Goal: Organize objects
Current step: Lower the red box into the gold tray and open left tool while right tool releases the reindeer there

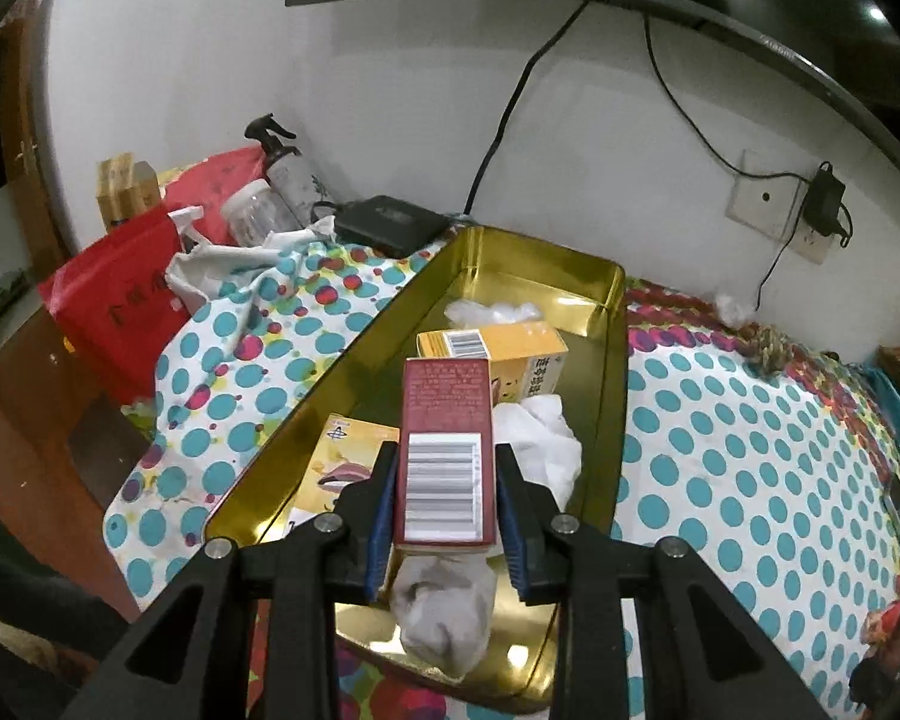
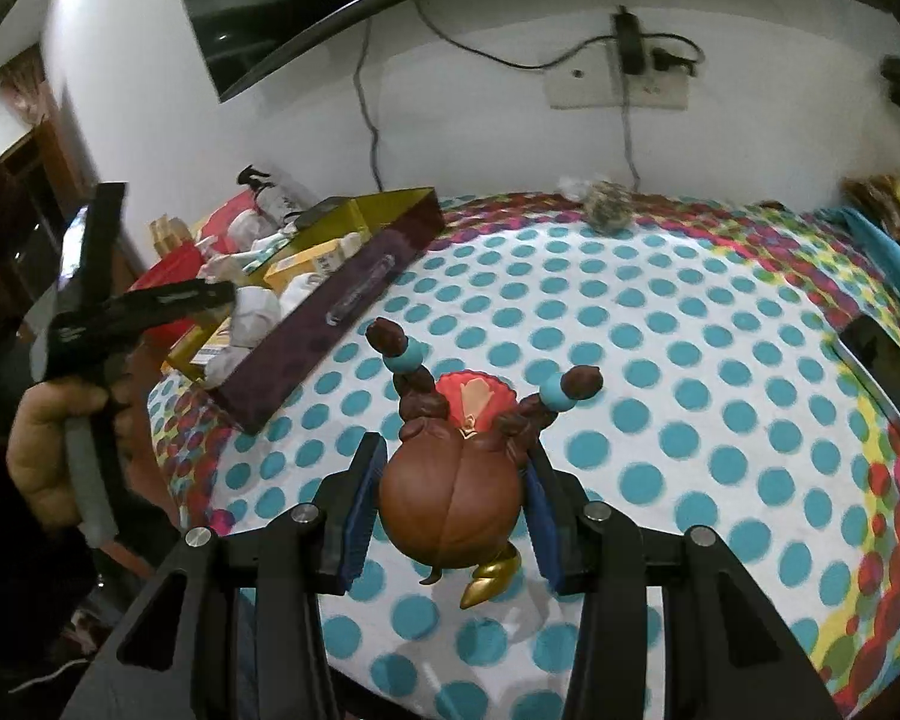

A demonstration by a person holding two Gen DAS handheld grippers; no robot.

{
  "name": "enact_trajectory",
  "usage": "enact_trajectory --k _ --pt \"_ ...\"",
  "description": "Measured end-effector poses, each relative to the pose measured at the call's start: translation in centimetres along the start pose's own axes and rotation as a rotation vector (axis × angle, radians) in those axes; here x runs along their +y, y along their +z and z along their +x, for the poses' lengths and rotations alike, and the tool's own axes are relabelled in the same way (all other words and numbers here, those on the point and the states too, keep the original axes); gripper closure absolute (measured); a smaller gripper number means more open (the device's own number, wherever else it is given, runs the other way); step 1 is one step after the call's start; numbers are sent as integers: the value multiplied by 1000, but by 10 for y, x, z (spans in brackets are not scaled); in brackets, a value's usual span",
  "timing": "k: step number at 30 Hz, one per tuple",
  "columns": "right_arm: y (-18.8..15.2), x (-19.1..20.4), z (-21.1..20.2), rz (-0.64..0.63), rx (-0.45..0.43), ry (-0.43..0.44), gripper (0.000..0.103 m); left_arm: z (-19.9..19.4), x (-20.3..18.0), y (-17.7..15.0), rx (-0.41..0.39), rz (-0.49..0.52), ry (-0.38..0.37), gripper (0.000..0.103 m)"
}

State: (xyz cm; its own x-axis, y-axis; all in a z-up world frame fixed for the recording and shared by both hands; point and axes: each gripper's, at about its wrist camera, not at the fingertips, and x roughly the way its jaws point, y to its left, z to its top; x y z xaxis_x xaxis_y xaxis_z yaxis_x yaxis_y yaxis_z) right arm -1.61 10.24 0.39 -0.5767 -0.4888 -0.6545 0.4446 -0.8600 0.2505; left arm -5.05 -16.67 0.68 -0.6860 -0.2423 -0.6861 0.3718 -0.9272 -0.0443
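A: Left wrist view first. What's the left gripper [image 1: 445, 495] doing?

B: Its blue pads are closed on the sides of a red box [image 1: 447, 450], barcode end toward the camera, held above the near half of the gold tin tray [image 1: 615, 372]. I'd judge the step in hand is setting it down inside.

A: Is there room in there?

B: Not much. A yellow box [image 1: 498, 351] lies mid-tray, another yellow box [image 1: 345, 468] leans at the near-left wall, and white crumpled paper [image 1: 546, 444] sits right of the red box, with more directly under the gripper. The far end, toward the tray's back wall, looks barest. I'd lower the box flat, long side parallel to the tray's long walls, and release only once it rests, so it doesn't tip onto the paper.

A: And the right wrist view?

B: The right gripper [image 2: 453, 504] clamps a brown figurine [image 2: 450, 504] round its rounded body, lifted over the near-middle of the dotted cloth [image 2: 690, 360]. The tray [image 2: 330, 312] lies toward the cloth's left edge, and the other gripper [image 2: 126, 312] hovers over it.

A: Any hazards?

B: The figurine's thin arms stick out forward, so keep them off the tray's dark outer wall. The cloth's right side has open room, with a dark flat object [image 2: 888, 360] near its right edge.
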Motion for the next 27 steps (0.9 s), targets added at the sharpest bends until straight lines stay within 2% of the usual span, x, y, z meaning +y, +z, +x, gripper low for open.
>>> enact_trajectory --k 4,12,13,14,15,16,20,22,27 --pt "32 29 23 -62 -4 20 61 6 4 1 -13 5 3 73" --pt "137 99 106 -173 -19 43 61 9 11 4 -19 -3 -52 72" --pt "152 105 116 -182 -23 42 61 7 12 4 -34 -3 -61 68" --pt "160 107 121 -192 -26 32 61 4 13 4 -61 1 -45 60" --pt "170 111 128 -208 -30 18 61 2 14 5 -73 2 -56 40" --pt "178 113 135 -212 -29 14 61 0 16 5 -75 -3 -81 33" --pt "198 116 162 -219 -4 -9 61 -25 25 1 -153 -14 -74 33" --pt "204 117 177 -223 7 -17 61 -34 30 -3 -165 -25 -93 33" --pt "207 117 214 -211 46 -31 61 -49 31 -21 -189 1 -73 33"
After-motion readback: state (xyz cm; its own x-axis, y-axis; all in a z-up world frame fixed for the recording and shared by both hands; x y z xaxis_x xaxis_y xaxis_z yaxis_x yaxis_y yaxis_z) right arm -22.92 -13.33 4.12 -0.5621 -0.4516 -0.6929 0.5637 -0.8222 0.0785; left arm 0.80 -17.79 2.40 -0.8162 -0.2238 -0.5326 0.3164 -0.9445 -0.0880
